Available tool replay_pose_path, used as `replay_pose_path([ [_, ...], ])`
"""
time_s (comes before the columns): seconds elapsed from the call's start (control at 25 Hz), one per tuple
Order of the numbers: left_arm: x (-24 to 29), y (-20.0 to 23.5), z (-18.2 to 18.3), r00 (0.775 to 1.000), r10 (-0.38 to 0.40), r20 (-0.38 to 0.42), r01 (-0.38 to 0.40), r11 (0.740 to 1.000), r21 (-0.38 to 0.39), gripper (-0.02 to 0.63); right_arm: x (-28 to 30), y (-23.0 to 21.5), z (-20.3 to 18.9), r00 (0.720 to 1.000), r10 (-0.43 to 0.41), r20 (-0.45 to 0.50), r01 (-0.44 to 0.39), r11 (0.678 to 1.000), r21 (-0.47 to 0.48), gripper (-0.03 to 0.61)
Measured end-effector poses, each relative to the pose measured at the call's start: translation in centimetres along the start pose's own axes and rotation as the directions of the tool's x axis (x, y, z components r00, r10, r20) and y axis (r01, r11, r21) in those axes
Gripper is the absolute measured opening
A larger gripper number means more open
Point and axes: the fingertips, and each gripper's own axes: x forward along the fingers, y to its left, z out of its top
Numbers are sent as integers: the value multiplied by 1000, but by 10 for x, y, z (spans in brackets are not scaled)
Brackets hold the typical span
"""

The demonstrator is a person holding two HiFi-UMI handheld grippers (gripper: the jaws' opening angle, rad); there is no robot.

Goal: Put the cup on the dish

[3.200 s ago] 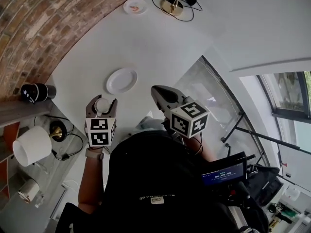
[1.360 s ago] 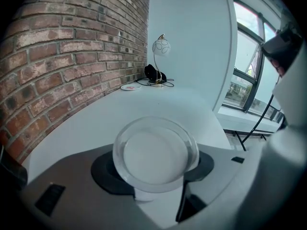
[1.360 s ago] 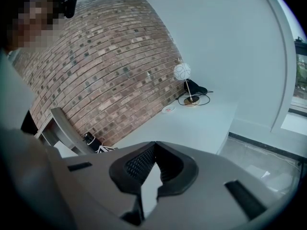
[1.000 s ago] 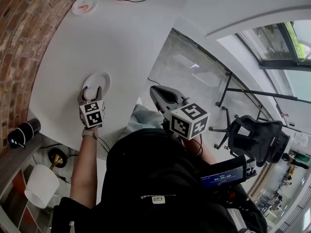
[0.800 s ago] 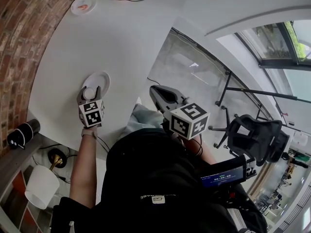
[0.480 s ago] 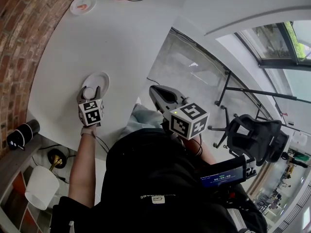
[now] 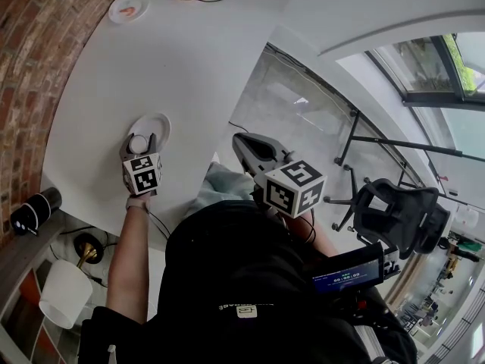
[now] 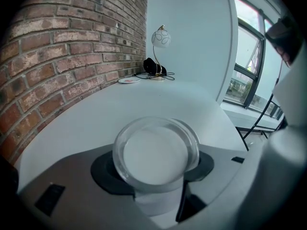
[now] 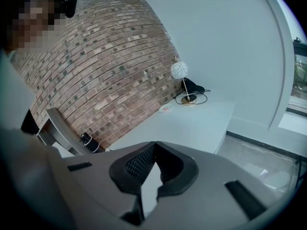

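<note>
Ok so, biggest thing first: the white table (image 7: 189, 67) with the curved edge fills most of what I see looking down. The brick wall (image 7: 30, 67) runs along its left side and there's grey floor (image 7: 303, 105) to the right. Out on that floor is a black office chair (image 7: 398, 214), over by the windows (image 7: 447, 59). Down at my lower left there's a lamp with a white shade (image 7: 64, 290) and a black cylinder thing (image 7: 30, 211).

My right gripper (image 7: 241, 142) hangs in front of me by the table's near edge, well apart from the dish and cup. Its jaws are closed tip to tip with nothing in them, and the right gripper view shows that plainly.

My left gripper (image 7: 140, 147) is out over the table, angled down, and it's clamped on the cup (image 7: 138, 142). The jaws stand wide because the cup is wide, with the dark pads (image 8: 103, 171) snug against either side of it. It's a clear cup, upright, mouth facing up. From the head view it sits over the near edge of the dish (image 7: 161, 120), the round white one. I can't tell whether its bottom touches the dish, since the cup and gripper cover that spot.

Way at the far end there's a globe lamp (image 8: 161, 38) on a gold base with a black cable. Next to it is a small plate (image 7: 125, 7) with something pink on it.
</note>
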Motion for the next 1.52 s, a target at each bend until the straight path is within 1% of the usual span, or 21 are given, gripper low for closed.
replay_pose_path([
  [0.16, 2, -1, 0, 1000, 1, 1, -1, 1000, 1, 255, 1, 1, 0, 1000, 2, -3, -2, 1000, -1, 3],
  [0.32, 1, -4, -2, 1000, 7, -4, -6, 999, 48, 256, 1, 1, 0, 1000, 3, -3, -3, 1000, 1, 3],
  [0.44, 2, -4, -3, 1000, 4, -7, -3, 999, 48, 255, 1, 1, 0, 1000, 4, -4, -4, 1000, -2, 3],
  [0.76, 1, -6, -4, 999, -1, -49, 5, 998, 66, 256, 0, 0, -1, 1000, 2, 1, -2, 1000, 3, 3],
  [0.84, -2, -4, -2, 999, 13, -34, -10, 997, 74, 256, -1, 0, -1, 1000, 2, 2, -2, 1000, 5, 3],
  [0.96, -4, -6, -1, 1000, 3, -11, -2, 998, 58, 256, -1, 0, -1, 1000, 4, 3, -4, 1000, 6, 3],
  [1.04, -6, -7, 0, 1000, -1, -6, 1, 999, 49, 256, -1, 1, -2, 1000, 7, 3, -7, 1000, 5, 3],
  [1.32, -18, -6, 1, 1000, 6, -16, -5, 999, 54, 256, -1, 5, -2, 1000, 24, 7, -24, 1000, -2, 3],
  [1.52, -26, -3, 6, 1000, 25, 15, -25, 998, 52, 256, 1, 10, -1, 999, 38, 10, -38, 999, -5, 3],
])
